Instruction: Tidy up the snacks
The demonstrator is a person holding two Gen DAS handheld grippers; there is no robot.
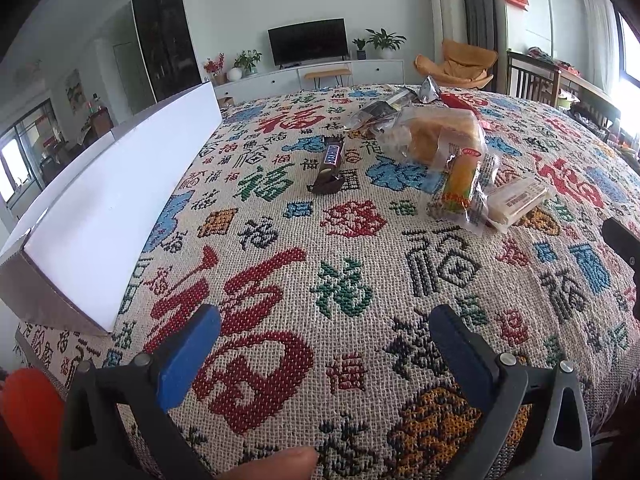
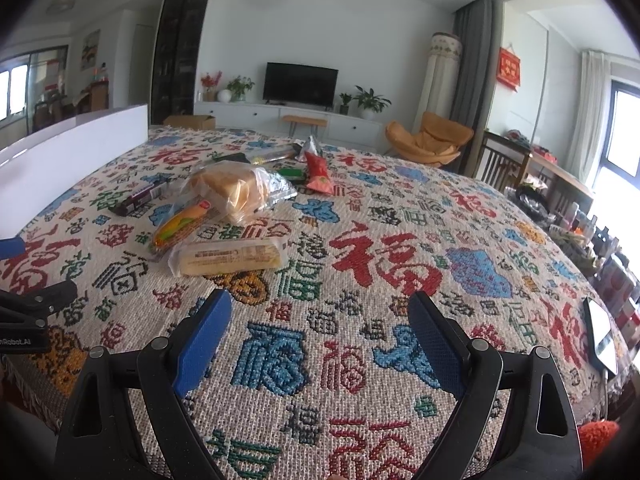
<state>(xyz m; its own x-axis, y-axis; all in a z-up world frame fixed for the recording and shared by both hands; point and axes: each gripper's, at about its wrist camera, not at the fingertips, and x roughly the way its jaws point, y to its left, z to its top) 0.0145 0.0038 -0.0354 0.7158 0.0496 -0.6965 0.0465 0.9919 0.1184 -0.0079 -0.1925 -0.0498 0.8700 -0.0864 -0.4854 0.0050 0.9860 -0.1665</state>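
Snacks lie in a loose heap on a patterned tablecloth (image 1: 340, 264). A brown chocolate bar (image 1: 330, 164) (image 2: 140, 197) lies nearest the white box (image 1: 104, 200) (image 2: 72, 148). A clear bag of bread (image 1: 428, 132) (image 2: 236, 192), an orange-yellow snack pack (image 1: 460, 184) (image 2: 180, 226) and a pale wrapped cake (image 1: 516, 200) (image 2: 230, 258) lie close together. A red packet (image 2: 318, 174) and dark wrappers sit behind them. My left gripper (image 1: 326, 320) is open, well short of the snacks, over bare cloth. My right gripper (image 2: 320, 304) is open too, empty, just in front of the wrapped cake.
The white box stands along the table's left side. A phone (image 2: 602, 334) lies near the right edge. The other gripper's black body (image 2: 28, 320) shows at the left in the right wrist view. Chairs (image 2: 504, 164) stand beyond the table at the right.
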